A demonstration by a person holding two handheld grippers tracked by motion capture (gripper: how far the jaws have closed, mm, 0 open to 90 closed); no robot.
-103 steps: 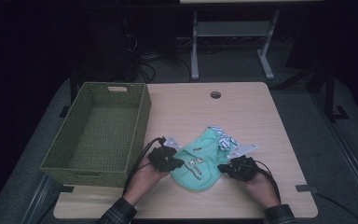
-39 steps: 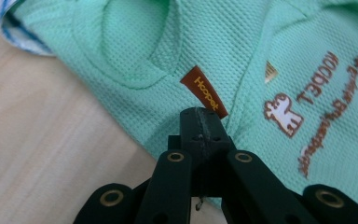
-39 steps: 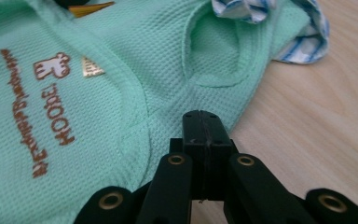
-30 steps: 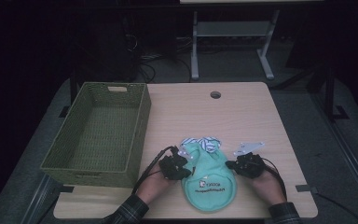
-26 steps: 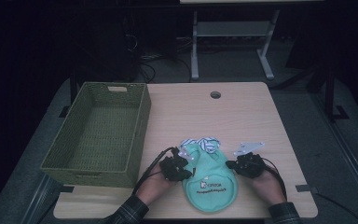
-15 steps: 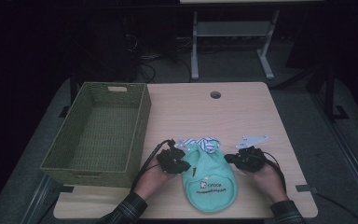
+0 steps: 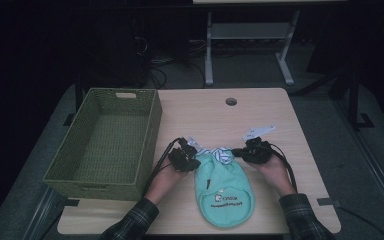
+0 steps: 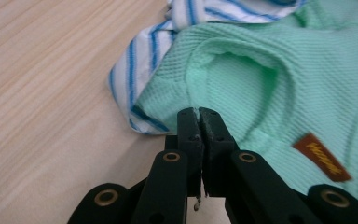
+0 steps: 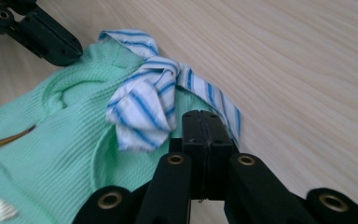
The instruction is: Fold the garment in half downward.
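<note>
A small mint-green knit shirt (image 7: 223, 187) with a blue-and-white striped collar (image 7: 221, 153) lies flat near the table's front edge, collar end away from the person. My left gripper (image 7: 192, 161) is at its left shoulder, jaws shut on the green edge (image 8: 186, 100) after just closing tighter. My right gripper (image 7: 237, 152) is at the right shoulder, jaws shut where the striped collar (image 9: 144, 105) meets the green cloth (image 9: 65, 154). The left gripper's black jaws (image 9: 42, 35) appear at the top left of the right gripper view. A brown label (image 8: 321, 156) is sewn on the front.
An empty green woven basket (image 7: 105, 142) stands on the left part of the wooden table (image 7: 280, 115), close to my left hand. A round cable hole (image 7: 231, 101) is at the table's back. Metal table legs (image 7: 210, 45) and cables lie on the dark floor beyond.
Both hands have moved away from the person, drawing the collar end of the shirt with them. The shirt now lies longer and flatter, with its hem still near the front edge.
</note>
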